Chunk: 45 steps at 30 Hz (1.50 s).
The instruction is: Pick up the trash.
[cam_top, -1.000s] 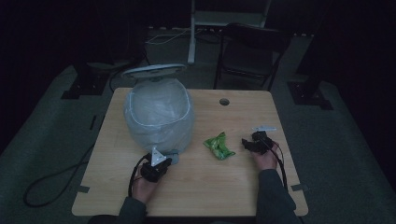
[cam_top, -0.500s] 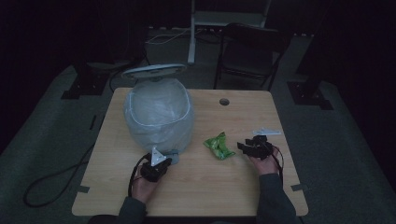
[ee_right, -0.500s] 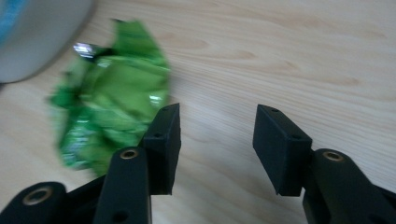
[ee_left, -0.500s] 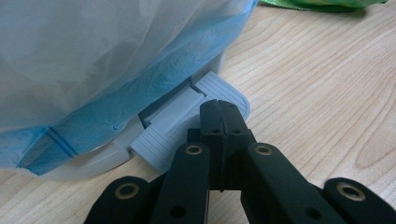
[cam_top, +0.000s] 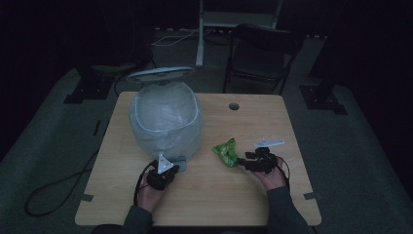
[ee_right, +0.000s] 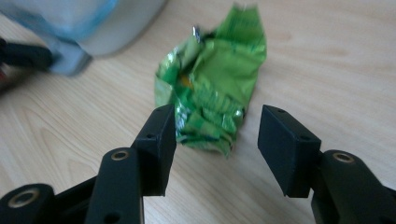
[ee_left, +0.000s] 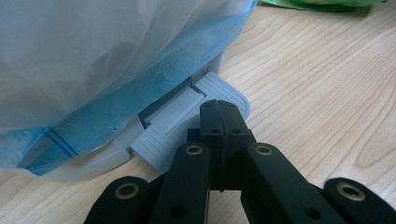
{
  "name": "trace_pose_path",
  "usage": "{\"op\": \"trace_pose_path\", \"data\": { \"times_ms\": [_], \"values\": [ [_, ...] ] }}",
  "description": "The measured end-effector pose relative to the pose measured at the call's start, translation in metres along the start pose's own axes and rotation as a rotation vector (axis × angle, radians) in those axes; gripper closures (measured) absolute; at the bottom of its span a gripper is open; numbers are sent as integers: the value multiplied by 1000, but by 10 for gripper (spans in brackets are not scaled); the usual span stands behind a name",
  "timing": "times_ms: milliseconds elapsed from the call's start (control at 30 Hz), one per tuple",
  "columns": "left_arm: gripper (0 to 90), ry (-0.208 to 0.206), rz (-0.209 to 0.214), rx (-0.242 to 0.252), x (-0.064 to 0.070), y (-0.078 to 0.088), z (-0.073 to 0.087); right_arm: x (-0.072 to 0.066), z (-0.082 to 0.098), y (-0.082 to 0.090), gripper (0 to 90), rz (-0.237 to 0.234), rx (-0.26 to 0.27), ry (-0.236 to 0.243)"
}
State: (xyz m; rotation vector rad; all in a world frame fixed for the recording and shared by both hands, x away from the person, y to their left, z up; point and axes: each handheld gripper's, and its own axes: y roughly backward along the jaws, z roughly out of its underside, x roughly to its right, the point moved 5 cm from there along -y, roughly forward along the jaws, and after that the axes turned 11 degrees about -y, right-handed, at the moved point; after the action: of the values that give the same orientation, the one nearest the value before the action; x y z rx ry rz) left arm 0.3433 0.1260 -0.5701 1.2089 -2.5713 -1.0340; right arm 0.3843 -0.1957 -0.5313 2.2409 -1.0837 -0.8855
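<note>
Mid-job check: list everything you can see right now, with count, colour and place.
pedal bin: one, pale grey, lid up, lined with a whitish-blue bag, table's left half
pedal: one, grey, ribbed, at the bin's base
crumpled wrapper: one, green, lying right of the bin
table: one, light wood
chair: one, dark, behind the table
left gripper: one, black, shut, tips on the pedal
right gripper: one, black, open, jaws just short of the wrapper
</note>
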Motion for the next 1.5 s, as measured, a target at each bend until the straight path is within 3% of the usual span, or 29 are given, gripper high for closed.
{"op": "trace_pose_path", "data": {
  "times_ms": [167,533,633,733,800,967,1033,1100,1200,1300,1433,1500],
  "values": [
    [900,-1,1,-1,0,0,0,5,5,-12,519,7,-43,-4],
    [900,-6,-1,-2,0,0,0,-7,7,-19,737,1,-61,95],
    [900,-5,0,0,0,0,0,-8,7,-20,738,0,-61,105],
    [900,-5,0,-1,0,0,0,-11,6,-21,620,-5,-51,121],
    [900,-5,1,-1,0,0,0,-12,5,-21,592,-1,-51,133],
    [900,-5,1,-1,0,0,0,-19,5,-29,668,27,-68,187],
    [900,-4,2,-1,0,0,0,-20,5,-30,760,34,-63,207],
    [900,-2,2,-1,0,0,0,-21,4,-30,763,41,-52,213],
    [900,-2,3,-1,0,0,0,-22,2,-30,628,37,-48,214],
    [900,-2,3,0,0,0,0,-26,2,-31,583,40,-37,243],
    [900,-2,3,0,0,0,0,-29,1,-35,635,50,-37,263],
    [900,-1,4,0,0,0,0,-29,1,-36,711,55,-35,269]
  ]
}}
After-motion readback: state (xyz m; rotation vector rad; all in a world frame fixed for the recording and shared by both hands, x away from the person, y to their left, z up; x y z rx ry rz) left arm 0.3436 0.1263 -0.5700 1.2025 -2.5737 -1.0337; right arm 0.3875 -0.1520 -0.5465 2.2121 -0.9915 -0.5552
